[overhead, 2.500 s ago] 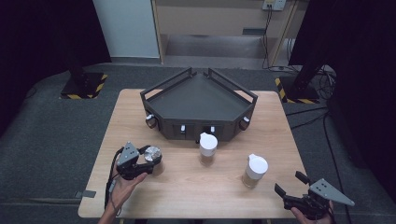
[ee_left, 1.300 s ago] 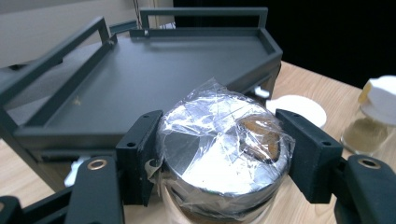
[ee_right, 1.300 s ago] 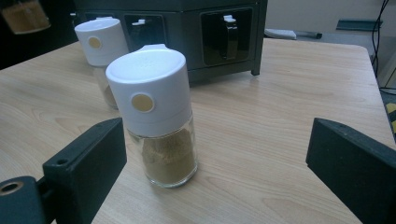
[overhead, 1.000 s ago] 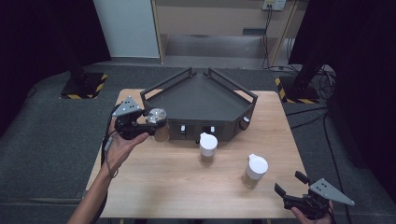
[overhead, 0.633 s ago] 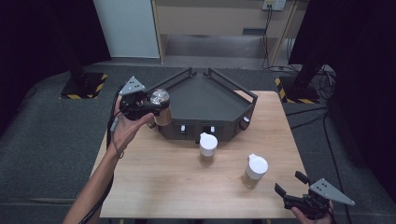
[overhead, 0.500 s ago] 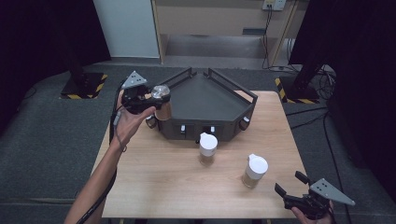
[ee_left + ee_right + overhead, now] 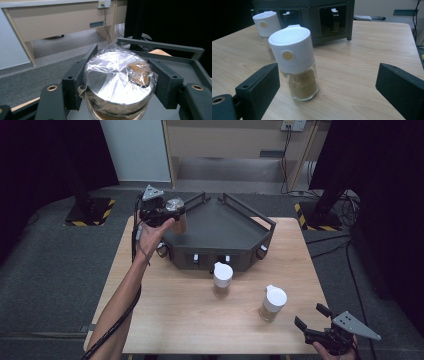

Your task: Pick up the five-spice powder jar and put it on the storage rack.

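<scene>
Foil-topped jar (image 7: 176, 213) clamped in left gripper (image 7: 161, 213), raised over the left corner of the dark tray (image 7: 235, 227).

Seen along the left gripper (image 7: 120, 82): both black jaws pressed against the sides of the jar (image 7: 118, 80), crinkled silver wrap stretched over its top, a brown patch showing through on one side, brown contents below the wrap. Tray standing at the far middle of the table (image 7: 170, 320), its railed rim just beyond the jar. Right gripper (image 7: 312, 317) resting at the near right corner of the table, jaws spread wide with nothing between them. Ahead of the right gripper (image 7: 329, 92), a white-capped spice jar (image 7: 295, 62) upright on the wood, clear of both jaws; a second white-capped jar (image 7: 265, 23) behind it, just in front of the tray's near wall (image 7: 312, 15).
</scene>
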Tool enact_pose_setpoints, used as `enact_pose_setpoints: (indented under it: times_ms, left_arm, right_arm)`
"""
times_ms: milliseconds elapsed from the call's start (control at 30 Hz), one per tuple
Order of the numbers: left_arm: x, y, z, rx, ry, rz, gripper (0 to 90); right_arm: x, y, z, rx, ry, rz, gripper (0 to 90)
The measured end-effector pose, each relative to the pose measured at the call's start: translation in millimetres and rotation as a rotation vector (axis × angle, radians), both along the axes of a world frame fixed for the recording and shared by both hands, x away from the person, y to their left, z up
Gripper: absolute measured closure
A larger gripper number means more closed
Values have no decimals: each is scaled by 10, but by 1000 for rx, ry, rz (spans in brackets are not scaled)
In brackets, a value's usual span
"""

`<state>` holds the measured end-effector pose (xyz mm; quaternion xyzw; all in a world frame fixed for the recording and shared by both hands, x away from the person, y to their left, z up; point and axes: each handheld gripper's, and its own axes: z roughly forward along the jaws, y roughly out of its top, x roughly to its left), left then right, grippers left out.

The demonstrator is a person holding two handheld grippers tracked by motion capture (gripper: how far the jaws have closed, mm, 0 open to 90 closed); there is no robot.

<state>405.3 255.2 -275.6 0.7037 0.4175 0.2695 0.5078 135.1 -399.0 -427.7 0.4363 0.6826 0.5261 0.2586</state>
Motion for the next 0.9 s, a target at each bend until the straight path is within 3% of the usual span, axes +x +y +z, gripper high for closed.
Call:
enact_pose_setpoints:
  times_ms: [400, 900]
  left_arm:
    - [178, -120, -163, 12, 41, 53, 337]
    - [252, -163, -238, 24, 71, 52, 336]
  right_arm:
    - [0, -11, -6, 8, 0, 1, 54]
    - [0, -16, -7, 11, 0, 2, 54]
